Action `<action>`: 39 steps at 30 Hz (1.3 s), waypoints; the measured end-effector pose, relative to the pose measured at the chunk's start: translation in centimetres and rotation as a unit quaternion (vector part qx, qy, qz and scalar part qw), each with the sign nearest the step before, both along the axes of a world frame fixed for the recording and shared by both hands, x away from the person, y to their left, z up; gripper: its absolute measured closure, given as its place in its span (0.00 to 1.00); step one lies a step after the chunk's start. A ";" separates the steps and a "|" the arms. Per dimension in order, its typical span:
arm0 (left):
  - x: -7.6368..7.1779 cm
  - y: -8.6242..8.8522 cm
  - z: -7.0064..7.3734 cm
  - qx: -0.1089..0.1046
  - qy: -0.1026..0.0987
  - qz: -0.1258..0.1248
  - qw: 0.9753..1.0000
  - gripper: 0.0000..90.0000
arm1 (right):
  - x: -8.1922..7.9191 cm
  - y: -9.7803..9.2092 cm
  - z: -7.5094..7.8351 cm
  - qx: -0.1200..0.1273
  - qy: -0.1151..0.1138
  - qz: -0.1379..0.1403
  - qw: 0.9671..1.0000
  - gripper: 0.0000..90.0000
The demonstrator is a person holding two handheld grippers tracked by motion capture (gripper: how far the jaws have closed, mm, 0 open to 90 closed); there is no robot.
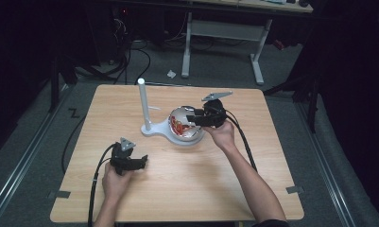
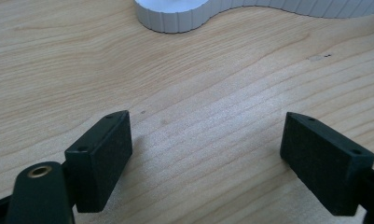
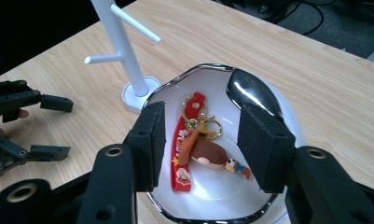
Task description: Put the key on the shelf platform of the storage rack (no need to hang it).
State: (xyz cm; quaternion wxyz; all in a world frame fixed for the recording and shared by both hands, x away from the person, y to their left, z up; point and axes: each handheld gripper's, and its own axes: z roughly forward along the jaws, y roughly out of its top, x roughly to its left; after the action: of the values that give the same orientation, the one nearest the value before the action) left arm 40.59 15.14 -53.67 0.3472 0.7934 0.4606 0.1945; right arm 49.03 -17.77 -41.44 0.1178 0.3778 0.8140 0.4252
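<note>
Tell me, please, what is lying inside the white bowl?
In the white bowl lies a keychain: a red strap, gold rings and a brown figure. The open right gripper hovers above; its jaws cover parts of the bowl's floor.

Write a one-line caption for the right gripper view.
Open black right gripper poised over a silver-rimmed white bowl holding a red-strapped keychain.

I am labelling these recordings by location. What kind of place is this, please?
Probably a lab or recording room rather than a home: a lone wooden table on grey carpet with dark surroundings, loose cables on the floor behind, and a desk frame beyond.
</note>
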 end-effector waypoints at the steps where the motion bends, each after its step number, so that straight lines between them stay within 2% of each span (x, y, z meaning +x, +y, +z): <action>1: 0.0 0.0 0.0 0.000 0.000 0.000 1.000 0.19 | 0.0 0.0 0.0 0.000 0.000 0.000 1.000 0.58; 17: 0.0 0.0 0.0 0.000 0.000 0.000 1.000 0.19 | -1.0 -2.5 0.8 0.011 -0.018 -0.024 0.999 0.60; 18: 0.0 0.0 0.0 0.000 0.000 0.000 1.000 0.19 | -1.3 -2.9 0.8 0.013 -0.030 -0.035 0.999 0.60; 26: 0.0 0.0 0.0 0.000 0.000 0.000 1.000 0.19 | -2.0 -4.5 1.5 0.030 -0.044 -0.048 0.997 0.60; 39: 0.0 0.0 0.0 0.000 0.000 0.000 1.000 0.19 | -3.1 -7.5 2.1 0.051 -0.041 -0.074 0.995 0.59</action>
State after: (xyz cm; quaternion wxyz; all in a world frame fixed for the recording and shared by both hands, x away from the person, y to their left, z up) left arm 40.59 15.13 -53.67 0.3471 0.7933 0.4609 0.1945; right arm 45.97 -25.31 -39.39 0.1630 0.4251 0.7555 0.4710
